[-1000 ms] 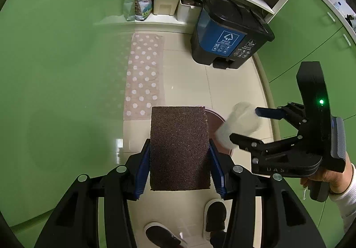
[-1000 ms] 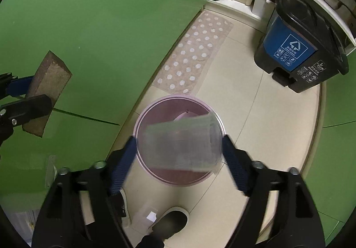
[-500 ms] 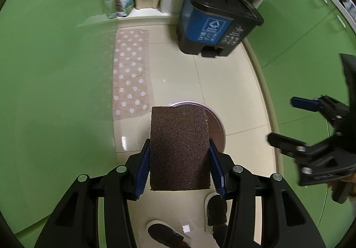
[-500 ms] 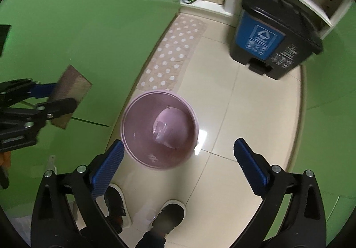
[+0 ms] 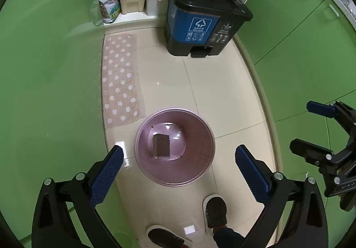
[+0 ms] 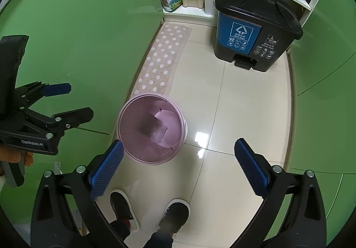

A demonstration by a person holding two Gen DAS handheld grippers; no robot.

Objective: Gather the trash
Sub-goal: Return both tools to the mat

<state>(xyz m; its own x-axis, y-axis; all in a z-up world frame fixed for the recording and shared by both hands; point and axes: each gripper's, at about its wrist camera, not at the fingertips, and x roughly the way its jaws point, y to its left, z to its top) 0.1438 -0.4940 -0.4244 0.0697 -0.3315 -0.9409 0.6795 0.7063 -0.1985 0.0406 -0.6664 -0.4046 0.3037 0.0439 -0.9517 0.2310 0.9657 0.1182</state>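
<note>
1. Since the earlier frames, the brown sponge (image 5: 162,145) has left the left tongs (image 5: 179,164) and now lies in the pink bin (image 5: 142,154); the left tongs' jaws have just been opening and nothing is between them.
2. Left wrist view: the left tongs are released, their blue pads spread wide to either side of the bin's rim. The bin stands on the tiled floor (image 5: 213,92), directly below and between the pads. The sponge rests on the bin's bottom, on top of a clear plastic cup (image 5: 175,136) that is only partly visible.
3. Left wrist view: the right tongs (image 5: 310,129) show at the right edge, also released and empty, well apart from the bin. A spotted mat (image 5: 120,78) lies beyond the bin on the left, and a blue and black pedal bin (image 5: 200,25) stands further off. Two shoes (image 5: 214,210) are just below the pink bin.
4. Right wrist view: the right tongs (image 6: 179,164) are released, nothing between the pads; their jaws have just been opening. The pink bin (image 6: 133,143) sits nearer the left pad, off to the left of the gap, with the sponge (image 6: 158,130) inside it.
5. Right wrist view: the left tongs (image 6: 73,102) hang at the left edge, held by a hand (image 6: 15,156), jaws apart and empty, beside the bin.
</note>
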